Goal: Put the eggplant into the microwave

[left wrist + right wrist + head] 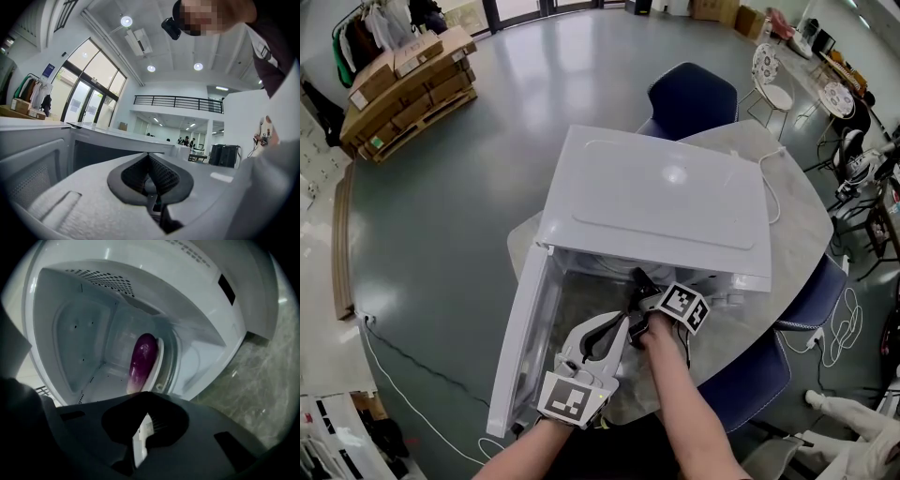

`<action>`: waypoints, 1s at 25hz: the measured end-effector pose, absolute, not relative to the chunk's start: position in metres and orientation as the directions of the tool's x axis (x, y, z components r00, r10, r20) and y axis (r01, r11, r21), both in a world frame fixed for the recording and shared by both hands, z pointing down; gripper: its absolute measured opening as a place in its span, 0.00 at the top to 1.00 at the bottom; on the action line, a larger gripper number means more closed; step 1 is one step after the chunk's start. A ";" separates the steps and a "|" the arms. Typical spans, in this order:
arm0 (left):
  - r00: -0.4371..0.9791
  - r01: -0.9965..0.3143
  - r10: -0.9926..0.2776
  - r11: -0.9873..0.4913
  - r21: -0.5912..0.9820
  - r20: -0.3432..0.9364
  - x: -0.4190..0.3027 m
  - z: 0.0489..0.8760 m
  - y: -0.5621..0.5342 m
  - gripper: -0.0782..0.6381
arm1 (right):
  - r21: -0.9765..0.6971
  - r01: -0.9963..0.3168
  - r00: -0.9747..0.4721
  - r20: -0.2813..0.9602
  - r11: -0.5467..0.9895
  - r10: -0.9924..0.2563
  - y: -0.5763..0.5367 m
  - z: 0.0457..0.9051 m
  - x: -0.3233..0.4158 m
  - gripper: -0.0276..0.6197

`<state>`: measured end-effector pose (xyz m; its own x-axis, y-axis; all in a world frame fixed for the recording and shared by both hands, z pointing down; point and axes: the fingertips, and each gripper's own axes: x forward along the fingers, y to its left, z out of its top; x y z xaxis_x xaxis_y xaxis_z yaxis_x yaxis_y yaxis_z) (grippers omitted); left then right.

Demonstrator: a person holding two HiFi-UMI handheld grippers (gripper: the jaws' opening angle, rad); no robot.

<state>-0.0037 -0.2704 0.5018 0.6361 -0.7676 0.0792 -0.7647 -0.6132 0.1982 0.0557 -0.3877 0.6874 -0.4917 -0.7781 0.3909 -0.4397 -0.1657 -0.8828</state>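
Observation:
A purple eggplant (143, 359) lies on the glass plate (160, 363) inside the white microwave (666, 197), whose door (520, 337) hangs open to the left. In the right gripper view the eggplant sits just beyond my right gripper (149, 397), apart from it. That gripper (639, 279) is at the oven's mouth, shut with nothing between its jaws. My left gripper (617, 325) hovers in front of the open cavity, lower and nearer to me. Seen from its own camera, the left gripper (149, 155) has its pads meeting and holds nothing. The head view hides the eggplant.
The microwave stands on a round marble table (797, 216), with a white cable (773, 192) trailing off its right side. Blue chairs (692, 94) (750, 370) stand behind and to the right. Stacked cardboard boxes (408, 84) sit on pallets far left.

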 end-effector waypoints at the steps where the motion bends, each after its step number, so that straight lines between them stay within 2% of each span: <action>1: 0.633 -0.768 -0.769 -0.609 0.198 0.091 -0.004 0.502 -0.270 0.88 | -0.882 -0.444 -0.493 0.386 -0.155 -0.780 -0.388 0.687 0.055 0.95; 17: 0.635 -0.764 -0.769 -0.608 0.216 0.080 0.001 0.500 -0.271 0.88 | -0.825 -0.566 -0.518 0.352 0.003 -0.779 -0.384 0.671 0.053 0.95; 25: 0.637 -0.764 -0.759 -0.600 0.238 0.131 0.010 0.486 -0.256 0.88 | -0.775 -0.607 -0.606 0.309 0.175 -0.733 -0.322 0.600 0.043 0.95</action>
<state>0.0105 -0.2560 0.4860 0.6373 -0.7593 0.1315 -0.7638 -0.5999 0.2381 0.0431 -0.3224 0.6000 -0.6060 -0.7329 0.3092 -0.6070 0.1748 -0.7753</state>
